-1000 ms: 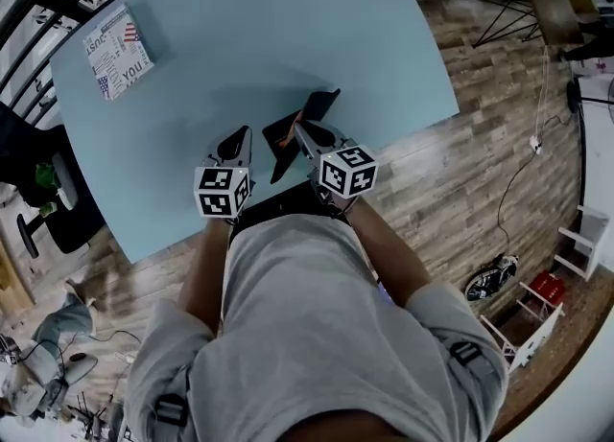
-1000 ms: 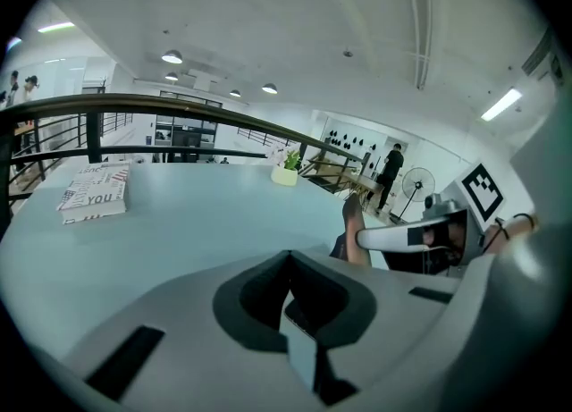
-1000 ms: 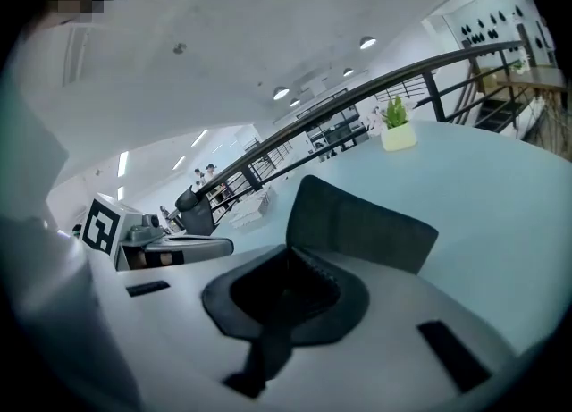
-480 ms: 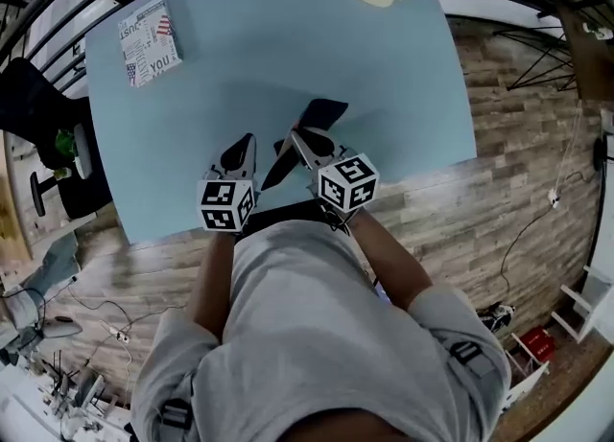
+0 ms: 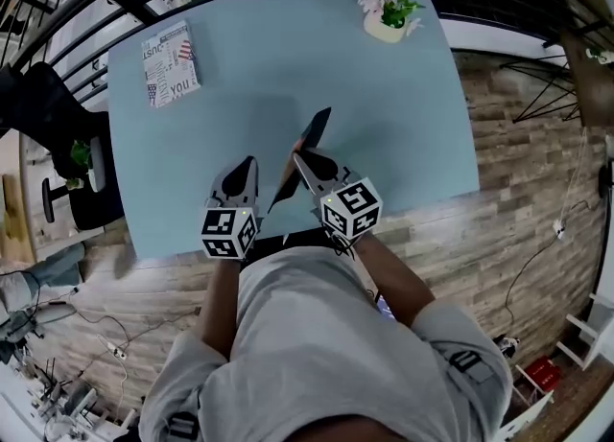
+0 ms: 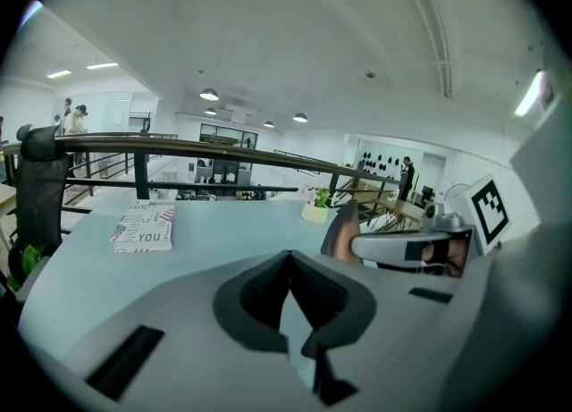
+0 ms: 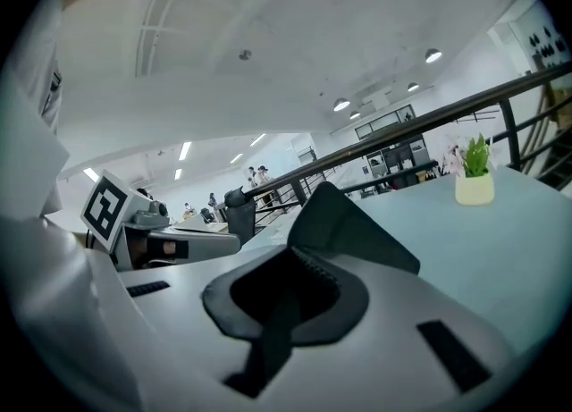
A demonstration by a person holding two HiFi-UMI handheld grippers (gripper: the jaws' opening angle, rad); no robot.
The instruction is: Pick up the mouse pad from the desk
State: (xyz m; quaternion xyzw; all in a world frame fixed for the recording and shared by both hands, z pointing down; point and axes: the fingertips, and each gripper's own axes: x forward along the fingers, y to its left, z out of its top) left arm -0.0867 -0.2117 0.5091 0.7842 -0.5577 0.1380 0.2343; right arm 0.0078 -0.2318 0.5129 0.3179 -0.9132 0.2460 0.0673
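The dark mouse pad point(image 5: 305, 148) hangs edge-on above the light blue desk point(image 5: 413, 114), tilted steeply. My right gripper point(image 5: 298, 155) is shut on its near part. In the right gripper view the pad point(image 7: 353, 227) rises as a dark flap from between the jaws of that gripper point(image 7: 299, 256). My left gripper point(image 5: 247, 162) hovers just left of the pad with nothing in it, its jaws closed to a thin slit point(image 6: 289, 256). From the left gripper view the pad's brownish underside point(image 6: 342, 229) shows beside the right gripper point(image 6: 407, 246).
A printed book point(image 5: 171, 63) lies at the desk's far left corner. At the far right a small potted plant point(image 5: 387, 11) stands on the desk. A black chair point(image 5: 58, 133) is left of the desk, with a railing behind and wood floor to the right.
The pad in my right gripper has tipped up from a broad flap to nearly edge-on. Both grippers stay close together near the desk's front edge. The head view has shifted, so more of the desk shows.
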